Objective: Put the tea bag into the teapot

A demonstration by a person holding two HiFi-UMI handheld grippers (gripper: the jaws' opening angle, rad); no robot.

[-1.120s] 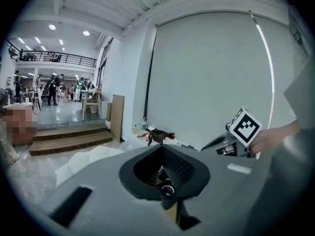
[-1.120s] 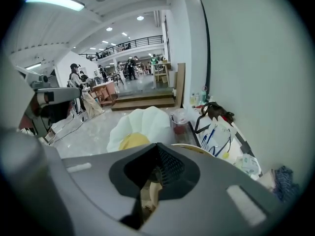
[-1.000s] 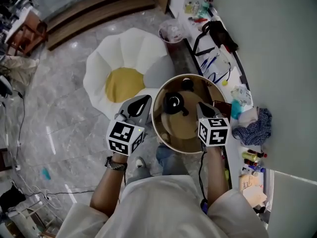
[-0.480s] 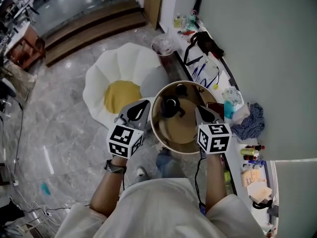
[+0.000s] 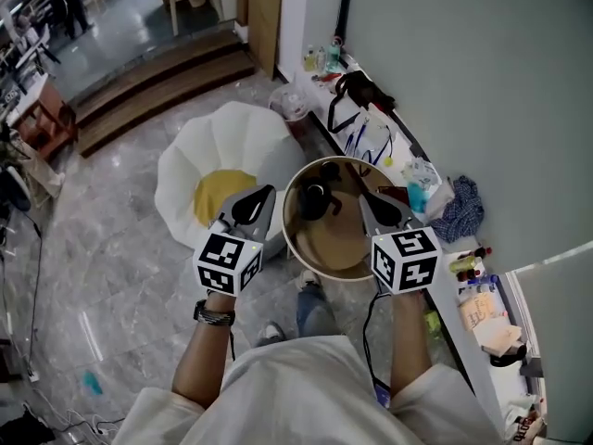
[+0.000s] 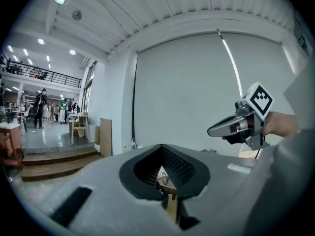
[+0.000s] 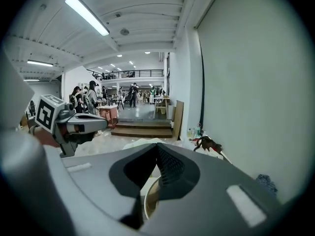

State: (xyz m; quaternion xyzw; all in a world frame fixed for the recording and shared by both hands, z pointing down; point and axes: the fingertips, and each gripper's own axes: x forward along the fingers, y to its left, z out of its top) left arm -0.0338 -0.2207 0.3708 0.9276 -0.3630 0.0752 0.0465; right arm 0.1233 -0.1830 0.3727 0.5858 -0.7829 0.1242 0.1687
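Hanging just outside the left rim of the round wooden table (image 5: 317, 265), the left gripper (image 5: 262, 198) points toward the upper right of the head view. Its jaws are drawn together with nothing between them. Its own view shows only a thin slit under the tips, with a sliver of the table seen through it.

Right of that tip, in the upper left part of the tabletop, stands the black teapot (image 5: 315, 197), and a short dark part juts from it toward the lower right.

Further right, the right gripper (image 5: 368, 202) reaches over the table's right side and points toward the upper left. Its jaws are likewise closed and empty.

So the teapot sits between the two tips, about equally near each in the picture. The left tip is off the table and the right one is above it.

The tea bag cannot be made out in any view. Neither gripper carries it, and the small things on the tabletop and along the cluttered ledge (image 5: 422, 188) at the right are too small to tell apart. Finding the tea bag looks like the first need, and which hand lies nearer to it can't be judged.
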